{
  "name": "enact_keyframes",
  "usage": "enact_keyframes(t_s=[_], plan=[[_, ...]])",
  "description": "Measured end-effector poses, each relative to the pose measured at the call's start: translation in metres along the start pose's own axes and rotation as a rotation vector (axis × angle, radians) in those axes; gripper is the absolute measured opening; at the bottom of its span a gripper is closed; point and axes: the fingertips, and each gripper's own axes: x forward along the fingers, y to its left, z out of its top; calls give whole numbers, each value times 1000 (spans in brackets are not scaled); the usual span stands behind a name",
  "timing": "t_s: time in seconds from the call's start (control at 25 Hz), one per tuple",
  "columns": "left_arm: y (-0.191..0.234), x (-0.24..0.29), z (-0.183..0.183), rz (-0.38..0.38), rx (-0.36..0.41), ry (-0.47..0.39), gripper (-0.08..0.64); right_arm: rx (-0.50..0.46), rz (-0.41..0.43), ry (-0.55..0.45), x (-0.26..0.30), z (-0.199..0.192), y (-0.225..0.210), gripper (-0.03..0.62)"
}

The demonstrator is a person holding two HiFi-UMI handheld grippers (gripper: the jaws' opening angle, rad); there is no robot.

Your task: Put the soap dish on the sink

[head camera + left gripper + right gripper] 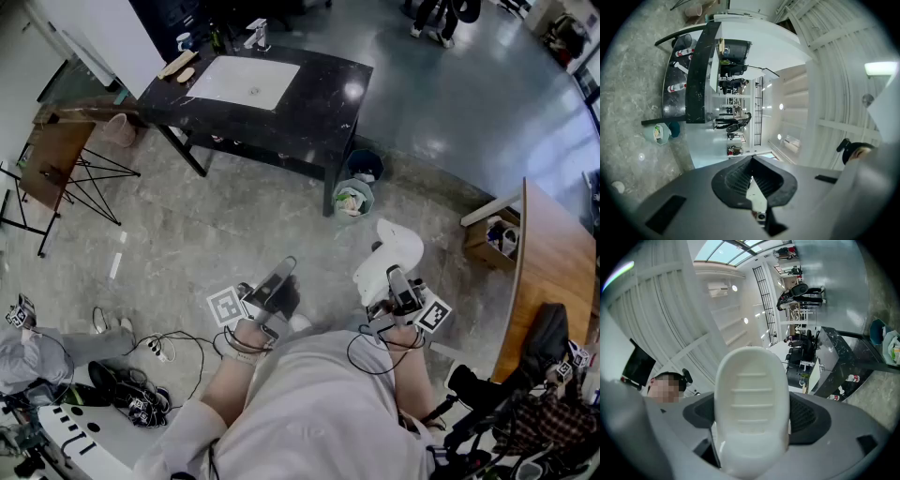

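A white oval soap dish [398, 251] with ribs inside sticks up from my right gripper [392, 283], which is shut on it close to the person's body. In the right gripper view the soap dish [752, 401] fills the middle, with the black pads [808, 416] pressing on its two sides. My left gripper [284, 272] is held beside it on the left, jaws together with nothing in them; the left gripper view shows its pads [736, 180] meeting. The white sink [281, 94] lies in a black table [323, 108] far ahead across the floor, with a faucet [258, 36] behind it.
Two bins [356, 192] stand at the table's near right corner. A wooden desk [553, 272] runs along the right. Cables and a power strip [164, 352] lie on the floor at the left, near a folding stand [56, 159]. Bottles [678, 70] sit under the table.
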Motion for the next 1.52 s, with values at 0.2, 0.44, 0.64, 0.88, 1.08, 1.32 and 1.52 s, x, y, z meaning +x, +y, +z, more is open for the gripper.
enact_keyframes(t_s=[0.2,0.44,0.64,0.88,1.08,1.32,1.52], plan=[[6,2,11,8,-2,-4,6,1,-8,-2,5,4,-12,423],[16,18,35,25,9,-43,6,23,13,6,31,28,-38,423],[33,54,62,45,7,-78,6,45,25,37,64,61,-73,423],[52,109,99,63,18,-106,7,73,14,62,98,108,-118,423],[63,169,118,76,28,-115,8,79,13,97,123,157,-149,423],[75,250,125,88,41,-107,7,93,27,126,138,217,-174,423],[83,315,120,90,50,-76,7,104,31,135,136,257,-189,423]])
